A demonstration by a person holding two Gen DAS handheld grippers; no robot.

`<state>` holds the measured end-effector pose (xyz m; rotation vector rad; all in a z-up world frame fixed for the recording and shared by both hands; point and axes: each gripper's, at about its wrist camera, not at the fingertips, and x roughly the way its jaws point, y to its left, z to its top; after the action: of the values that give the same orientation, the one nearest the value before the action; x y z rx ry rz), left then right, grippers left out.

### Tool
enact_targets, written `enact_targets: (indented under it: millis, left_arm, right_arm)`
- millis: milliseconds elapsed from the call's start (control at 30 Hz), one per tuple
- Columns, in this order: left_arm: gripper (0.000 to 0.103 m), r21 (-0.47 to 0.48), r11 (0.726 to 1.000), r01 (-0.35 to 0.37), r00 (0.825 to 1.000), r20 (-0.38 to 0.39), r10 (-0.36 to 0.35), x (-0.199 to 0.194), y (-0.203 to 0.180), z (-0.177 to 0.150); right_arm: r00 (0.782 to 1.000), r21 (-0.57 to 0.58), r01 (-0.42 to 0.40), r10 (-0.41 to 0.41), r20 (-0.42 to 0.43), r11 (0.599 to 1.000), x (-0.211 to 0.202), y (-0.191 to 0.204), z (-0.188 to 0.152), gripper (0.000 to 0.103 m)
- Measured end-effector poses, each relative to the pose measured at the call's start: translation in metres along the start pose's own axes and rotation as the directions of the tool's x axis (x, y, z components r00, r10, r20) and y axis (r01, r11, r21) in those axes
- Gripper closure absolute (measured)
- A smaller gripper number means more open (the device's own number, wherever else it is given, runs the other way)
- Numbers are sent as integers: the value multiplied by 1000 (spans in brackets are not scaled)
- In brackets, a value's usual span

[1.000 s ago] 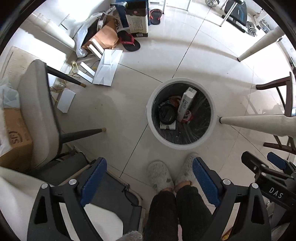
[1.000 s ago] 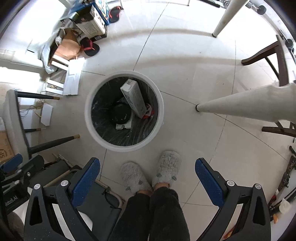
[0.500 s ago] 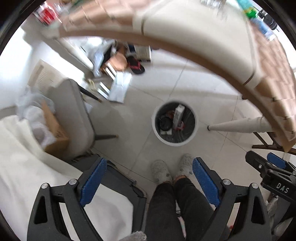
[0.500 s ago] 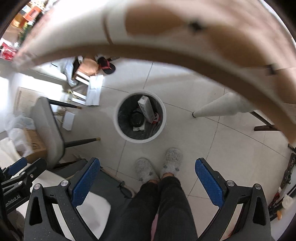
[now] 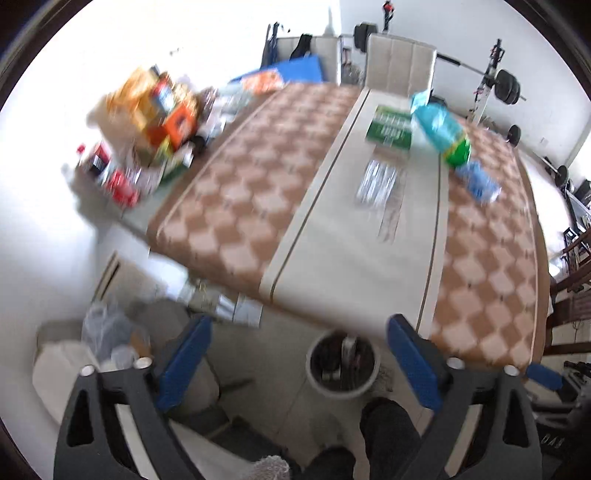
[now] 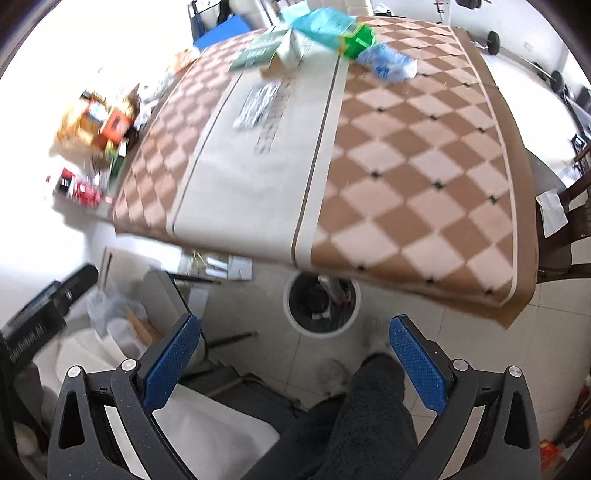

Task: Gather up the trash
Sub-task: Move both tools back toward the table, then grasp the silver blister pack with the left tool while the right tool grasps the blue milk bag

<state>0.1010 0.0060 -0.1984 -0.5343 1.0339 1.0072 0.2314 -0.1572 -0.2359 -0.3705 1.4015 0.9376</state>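
The white trash bin (image 5: 343,365) stands on the floor by the table's near edge, with a box and dark scraps inside, also low in the right wrist view as the bin (image 6: 321,306). On the checkered tablecloth (image 5: 258,177) lie a green box (image 5: 389,127), a blue-green bag (image 5: 441,129), a blue crumpled wrapper (image 5: 478,181) and a silvery wrapper (image 5: 376,181). My left gripper (image 5: 299,363) hangs high above the floor, jaws opening, nothing between them. My right gripper (image 6: 293,358) is open and empty too. The bag (image 6: 332,26) and silvery wrapper (image 6: 258,103) sit far across the table.
A padded chair (image 5: 192,373) and a cardboard box with plastic (image 5: 110,339) are at the left. Packages crowd a side surface (image 5: 147,122). A wooden chair (image 6: 565,221) stands right of the table. The person's dark trouser legs (image 6: 373,406) are below. Weights (image 5: 506,88) stand behind.
Both grippers have risen from just over the bin to above table height and tilted up. The tabletop with its trash has come into view, and the bin looks small and low.
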Motion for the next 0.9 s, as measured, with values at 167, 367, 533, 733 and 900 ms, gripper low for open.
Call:
enact_targets:
  millis: [167, 367, 533, 733, 900]
  left_arm:
    - [0, 66, 997, -31, 999, -3, 32, 32, -31, 55]
    - [0, 158, 987, -38, 992, -114, 57, 105, -78, 114]
    - [0, 207, 978, -13, 973, -223, 60, 183, -100, 151]
    - [0, 221, 972, 80, 943, -333, -2, 262, -113, 174]
    - [2, 230, 964, 130, 932, -361, -40, 294, -127, 177]
  right_arm:
    - [1000, 34, 12, -12, 3, 999, 10, -25, 54, 0]
    - [998, 75, 67, -65, -24, 995, 46, -73, 157, 0]
    - [991, 76, 134, -131, -34, 988, 81, -109, 247, 0]
    - [976, 62, 214, -210, -61, 975, 134, -141, 334, 0]
    - [968, 22, 236, -233, -97, 972, 179, -151, 377, 0]
